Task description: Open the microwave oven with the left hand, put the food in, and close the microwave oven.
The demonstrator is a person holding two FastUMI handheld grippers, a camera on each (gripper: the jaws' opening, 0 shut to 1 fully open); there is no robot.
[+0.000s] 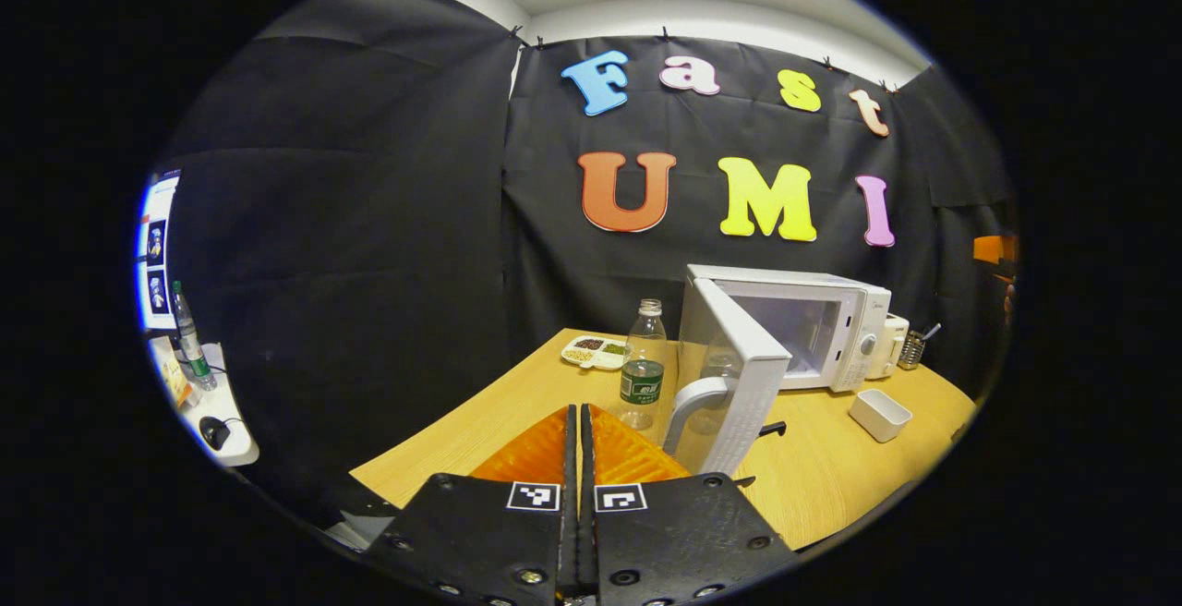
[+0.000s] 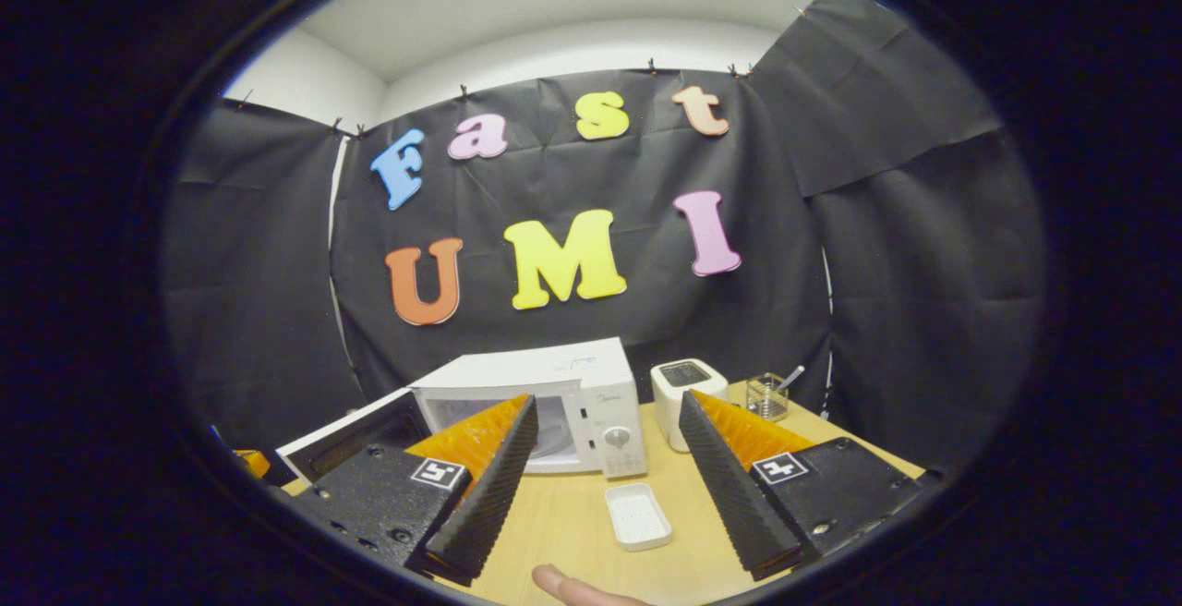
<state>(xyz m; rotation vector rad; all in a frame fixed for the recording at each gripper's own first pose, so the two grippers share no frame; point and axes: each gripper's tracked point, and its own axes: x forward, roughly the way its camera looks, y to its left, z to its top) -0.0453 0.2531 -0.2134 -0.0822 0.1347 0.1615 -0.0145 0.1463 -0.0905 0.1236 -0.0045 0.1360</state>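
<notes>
The white microwave (image 1: 836,324) stands at the back of the wooden table (image 1: 517,412), its door (image 1: 739,384) swung wide open towards me. A divided plate of food (image 1: 596,352) lies to its left, behind a clear water bottle (image 1: 644,361). My left gripper (image 1: 579,417) is shut on nothing, low over the table's near left part, short of the door handle (image 1: 693,403). In the right gripper view, my right gripper (image 2: 609,401) is open and empty, facing the microwave (image 2: 591,384) and its open door (image 2: 351,444).
A small empty white dish (image 1: 879,414) (image 2: 639,515) lies in front of the microwave. A white appliance (image 2: 683,384) and a glass utensil holder (image 2: 766,395) stand to its right. A fingertip (image 2: 572,586) shows at the bottom. A side desk (image 1: 208,403) sits far left.
</notes>
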